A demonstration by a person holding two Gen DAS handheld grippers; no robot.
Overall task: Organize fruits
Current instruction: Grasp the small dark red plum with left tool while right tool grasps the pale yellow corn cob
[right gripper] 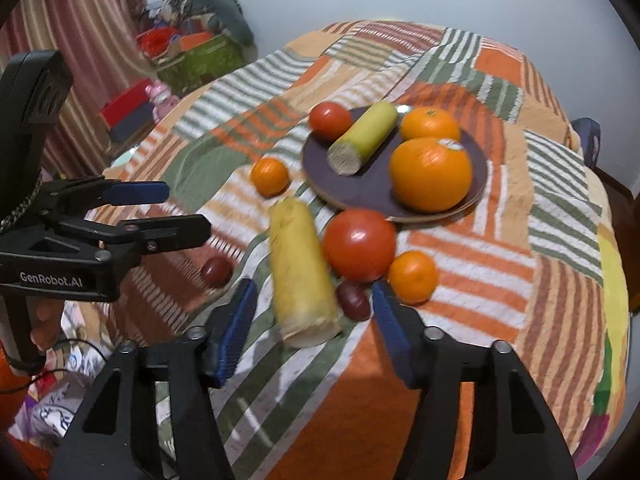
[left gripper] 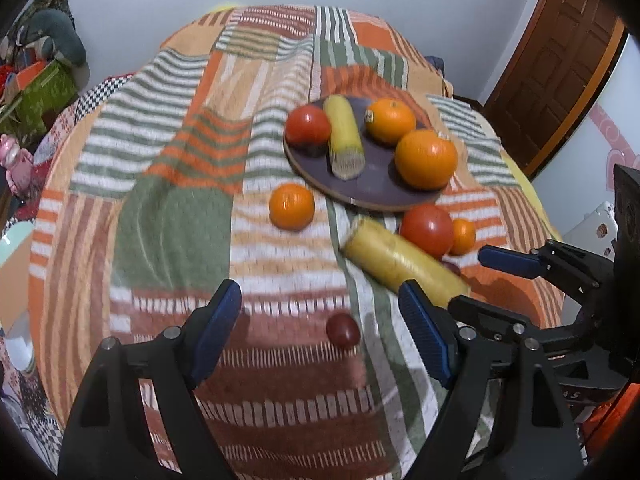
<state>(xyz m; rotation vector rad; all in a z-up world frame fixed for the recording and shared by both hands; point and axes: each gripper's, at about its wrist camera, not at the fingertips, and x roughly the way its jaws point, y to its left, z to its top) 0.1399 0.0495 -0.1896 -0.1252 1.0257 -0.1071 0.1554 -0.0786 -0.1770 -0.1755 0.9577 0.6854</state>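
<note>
The yellow corn [right gripper: 302,272] lies on the blanket [right gripper: 472,248], pointing away from the right gripper [right gripper: 312,320], which is nearer. Its fingers are apart and empty. The left gripper [left gripper: 320,332] is wide and empty too.

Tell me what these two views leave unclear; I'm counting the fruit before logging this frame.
- Second small dark fruit: clear in the right wrist view; in the left wrist view hidden behind the near corn cob.
- Sticker on the far orange: print too small to read.
- Plate: its far rim is hidden by the oranges in both views.
- Near corn cob: motion blur smears its surface in both views.
</note>
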